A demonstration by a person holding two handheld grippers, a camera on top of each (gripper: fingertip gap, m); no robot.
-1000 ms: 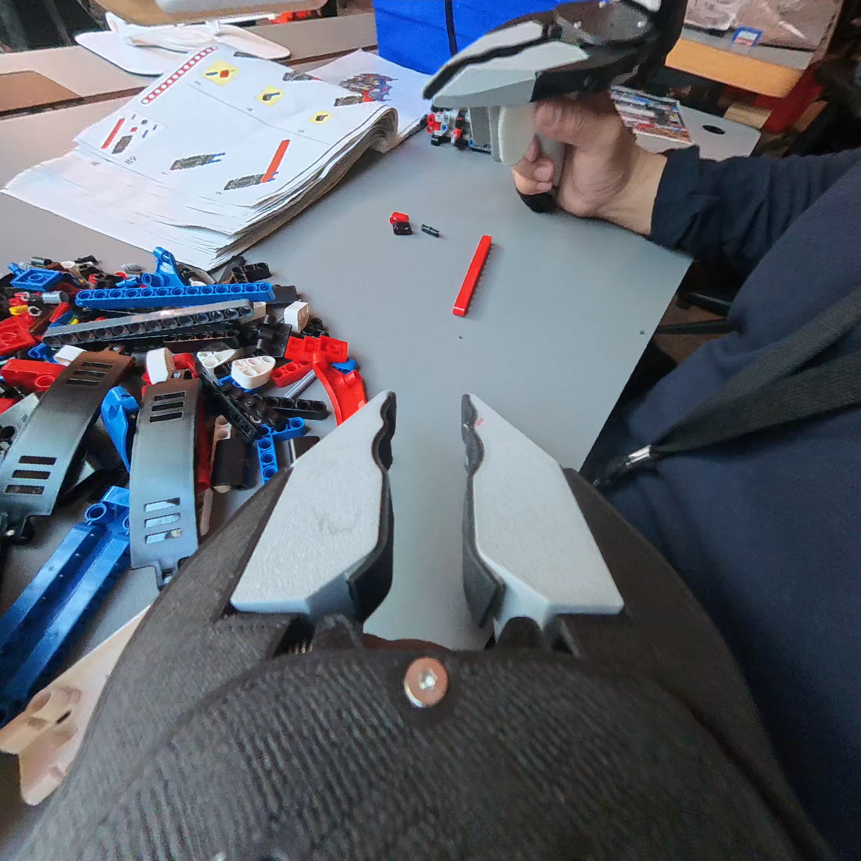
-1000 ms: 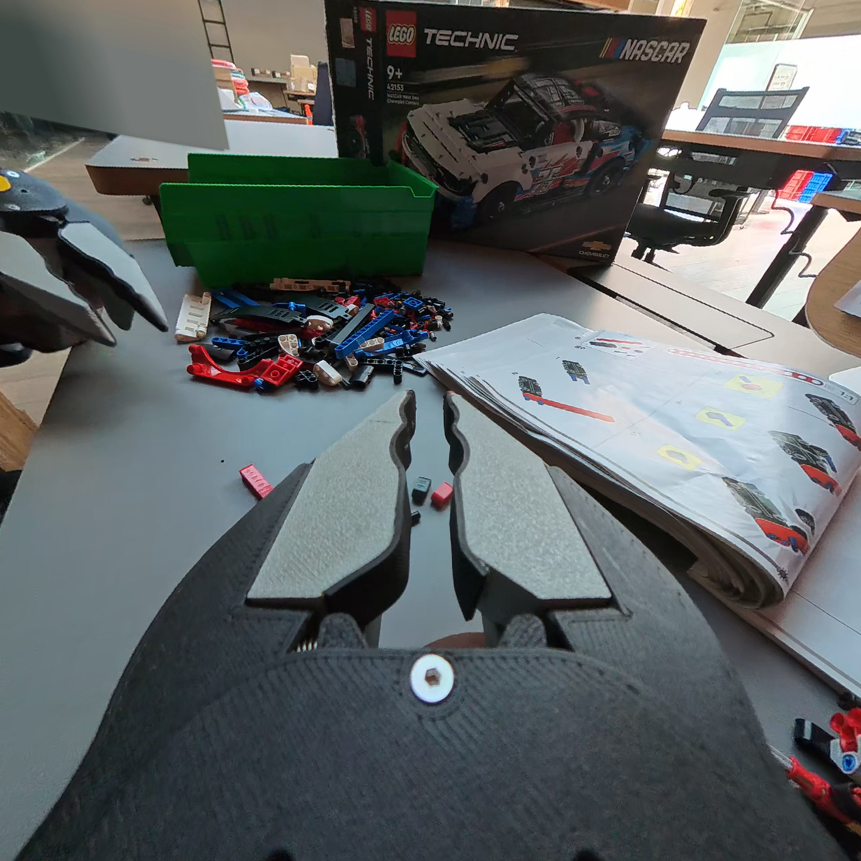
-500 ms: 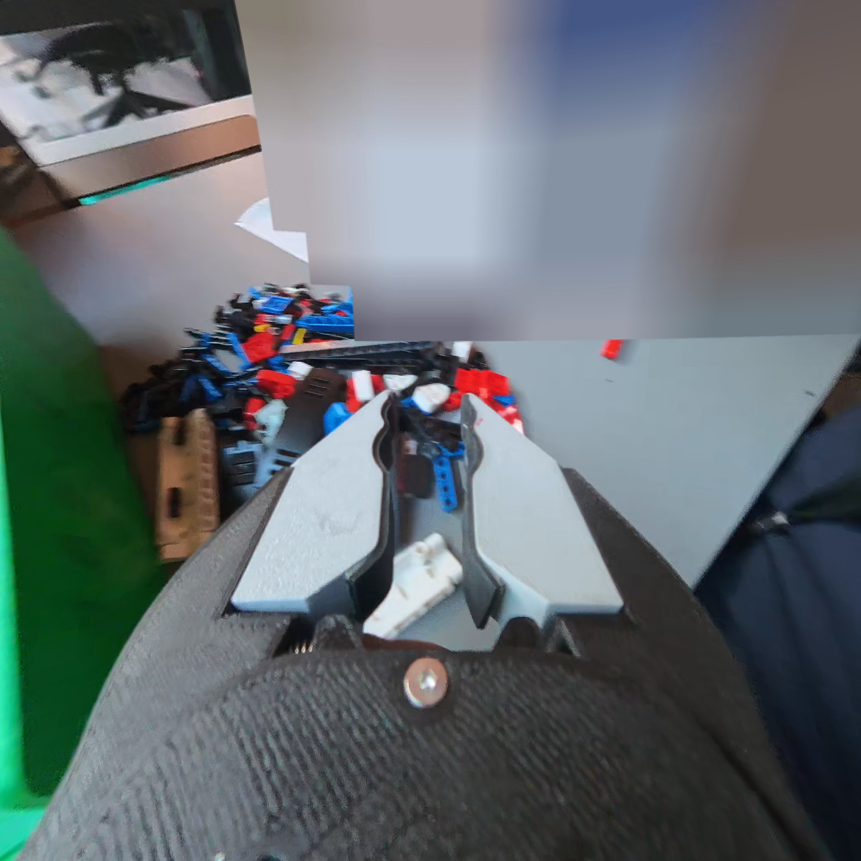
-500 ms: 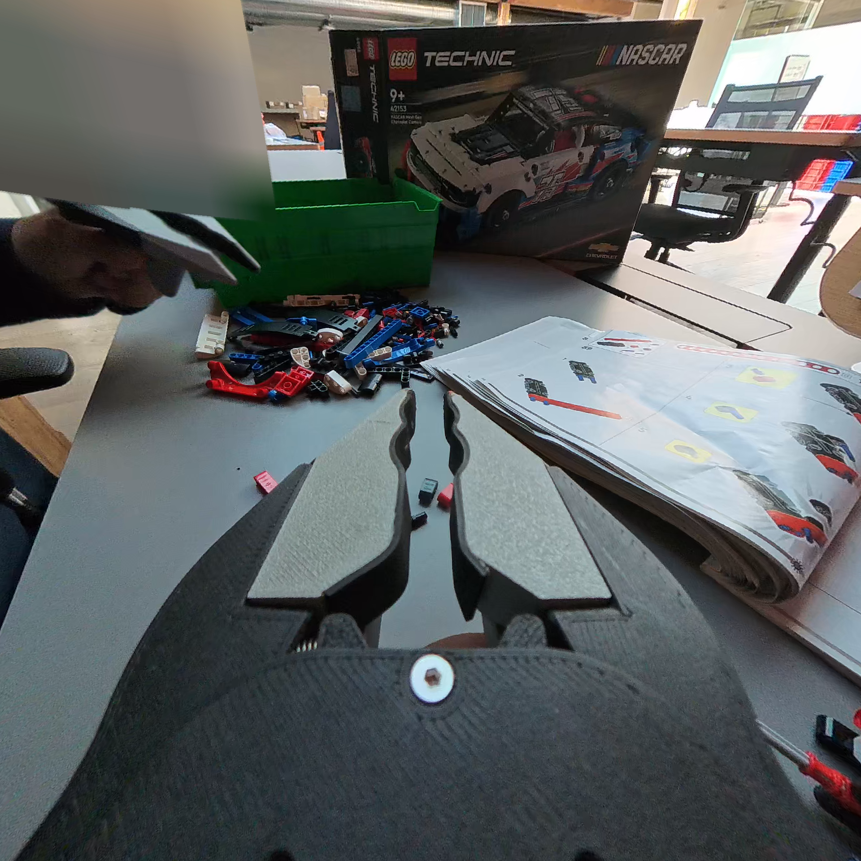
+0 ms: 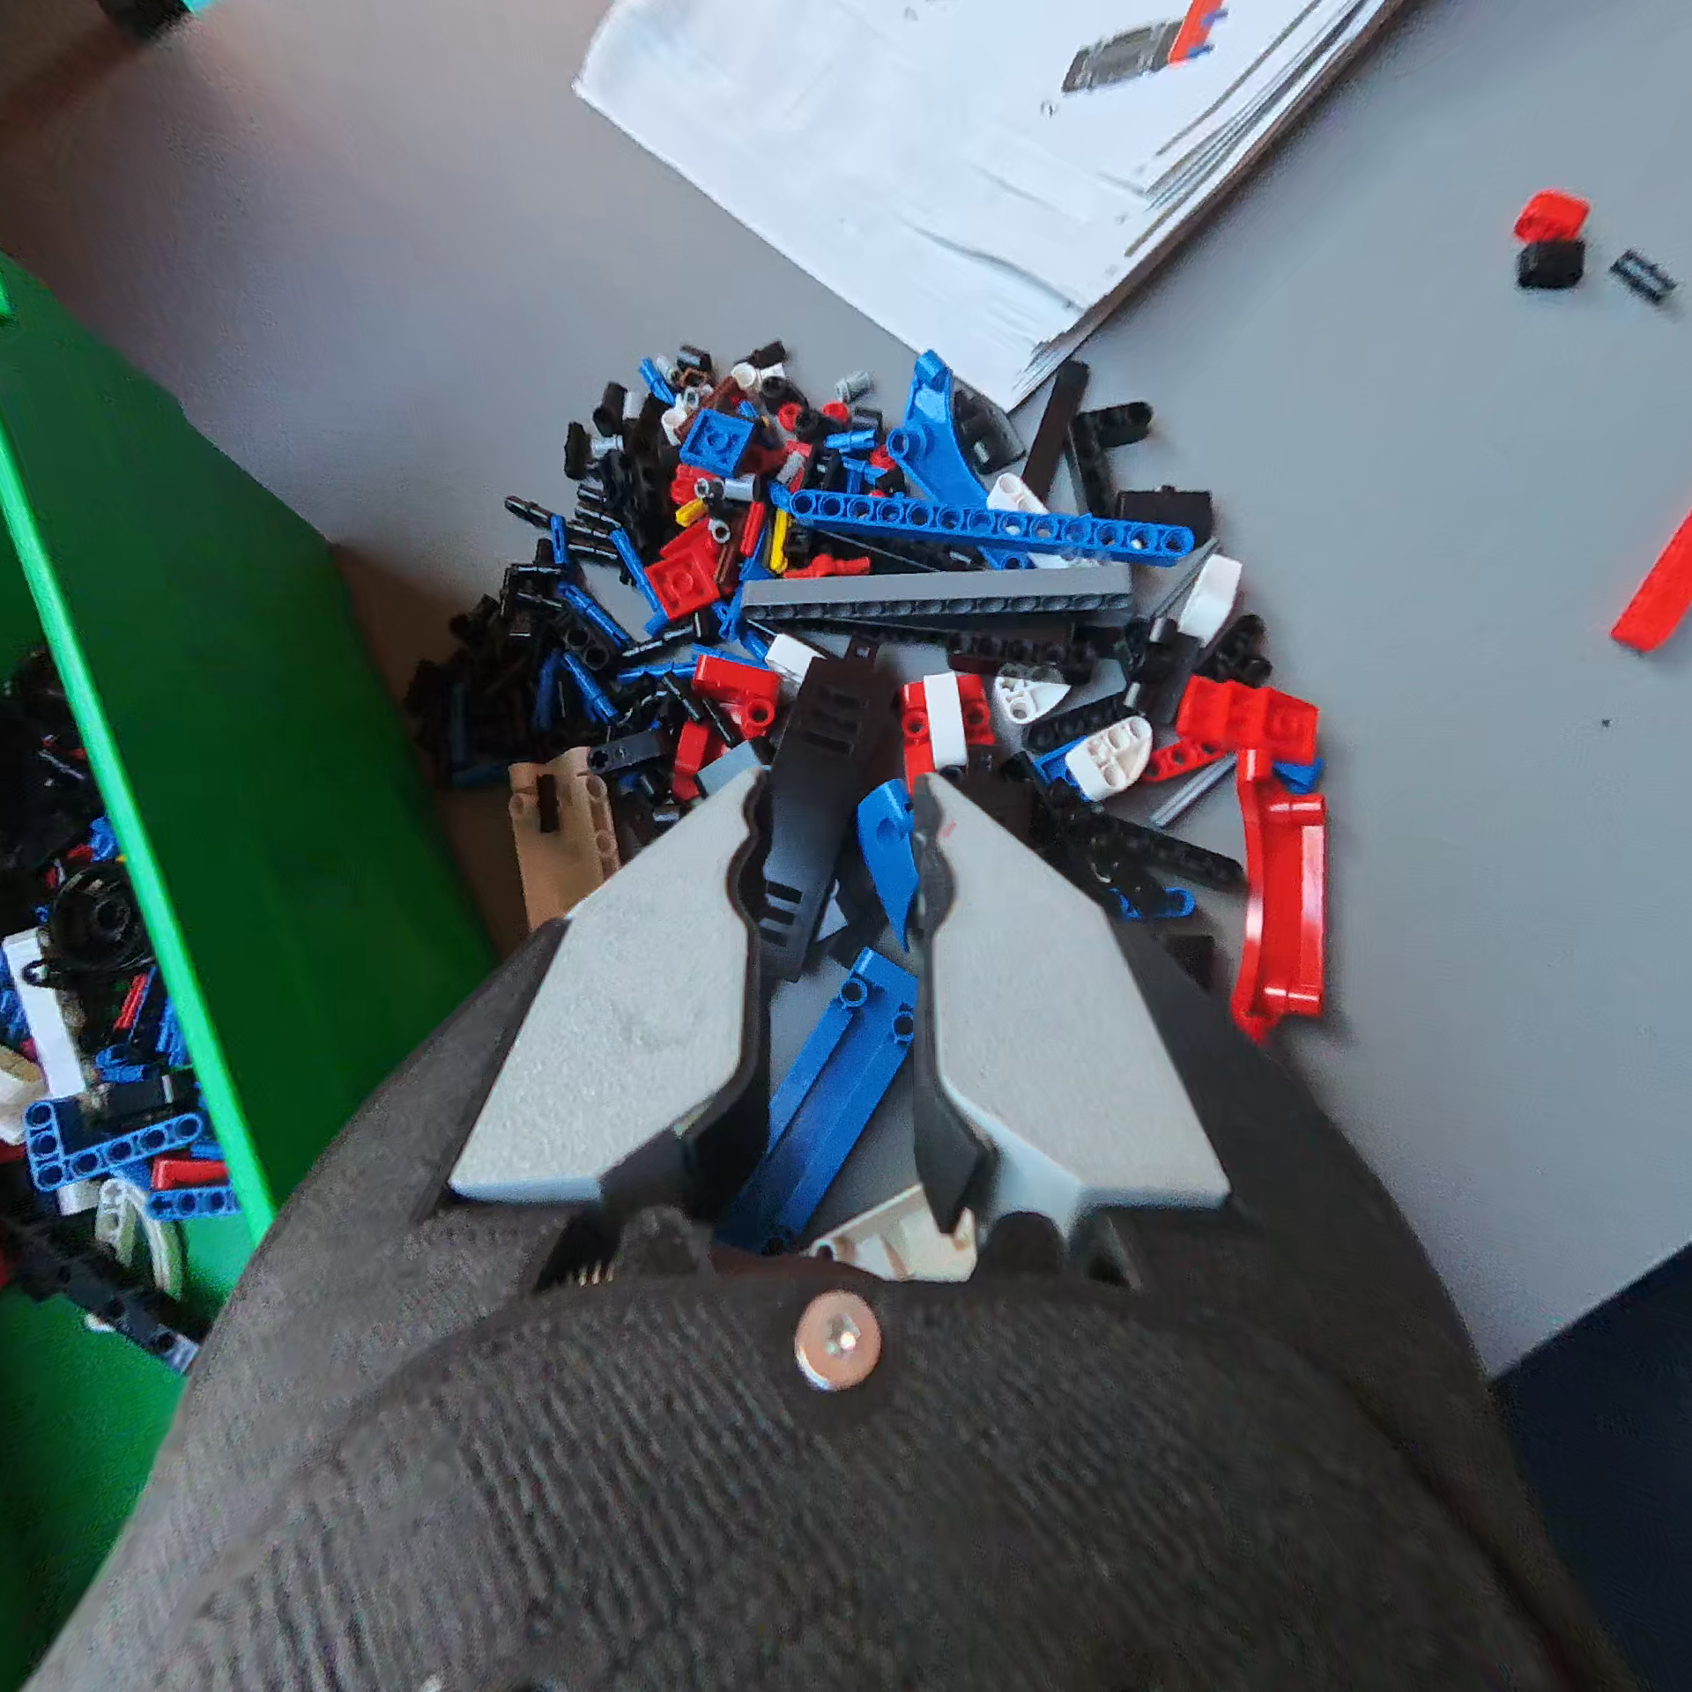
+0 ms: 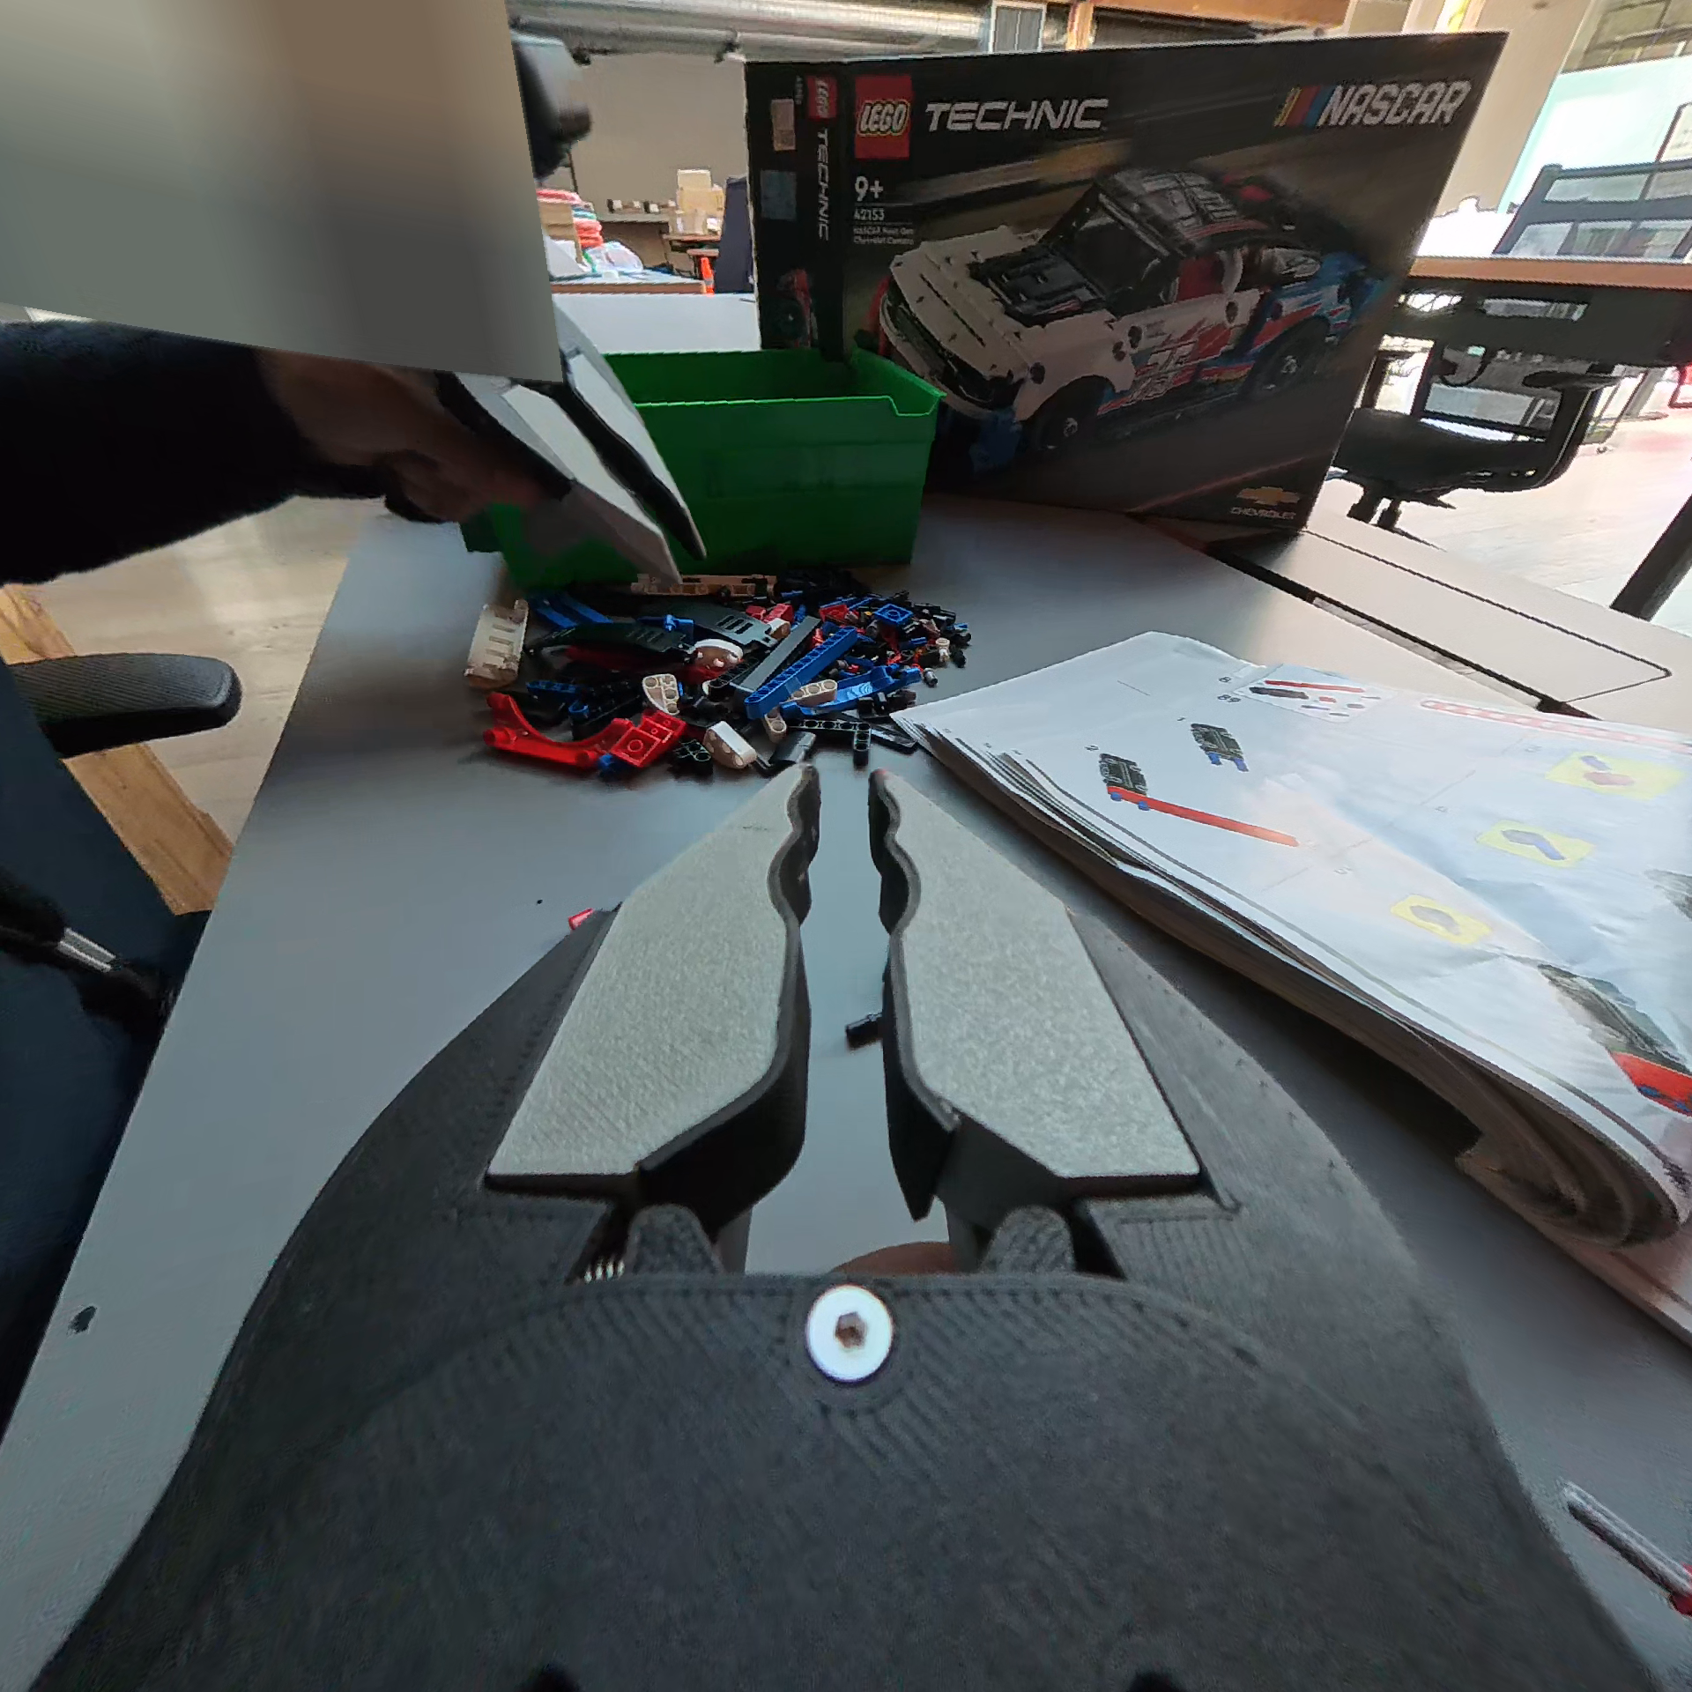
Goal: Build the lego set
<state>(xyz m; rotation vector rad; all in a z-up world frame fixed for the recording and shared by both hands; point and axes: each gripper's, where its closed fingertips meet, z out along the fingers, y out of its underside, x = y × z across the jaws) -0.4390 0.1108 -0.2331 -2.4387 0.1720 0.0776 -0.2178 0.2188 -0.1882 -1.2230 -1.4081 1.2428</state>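
My left gripper (image 5: 838,787) is open and points down over a pile of loose building bricks (image 5: 916,595). Below its fingers lie a black slotted panel (image 5: 824,760), a blue curved piece (image 5: 893,851) and a blue beam (image 5: 842,1053); the pads press on none of them. In the right wrist view the left gripper (image 6: 687,560) hovers just above the pile (image 6: 732,677), in front of a green bin (image 6: 787,458). My right gripper (image 6: 842,778) is slightly open and empty above the grey table. A small black pin (image 6: 861,1025) lies on the table under its fingers.
An open instruction booklet (image 6: 1328,824) lies right of the pile and also shows in the left wrist view (image 5: 916,137). A large toy-car box (image 6: 1144,275) stands behind the bin. A long red beam (image 5: 1657,595) and small red and black pieces (image 5: 1550,238) lie apart. The bin (image 5: 229,732) holds more bricks.
My left gripper has swung from the bare table to over the brick pile, tipped downward, and its jaws opened a little. My right gripper moved slightly forward; the small red and black pieces slid under it.
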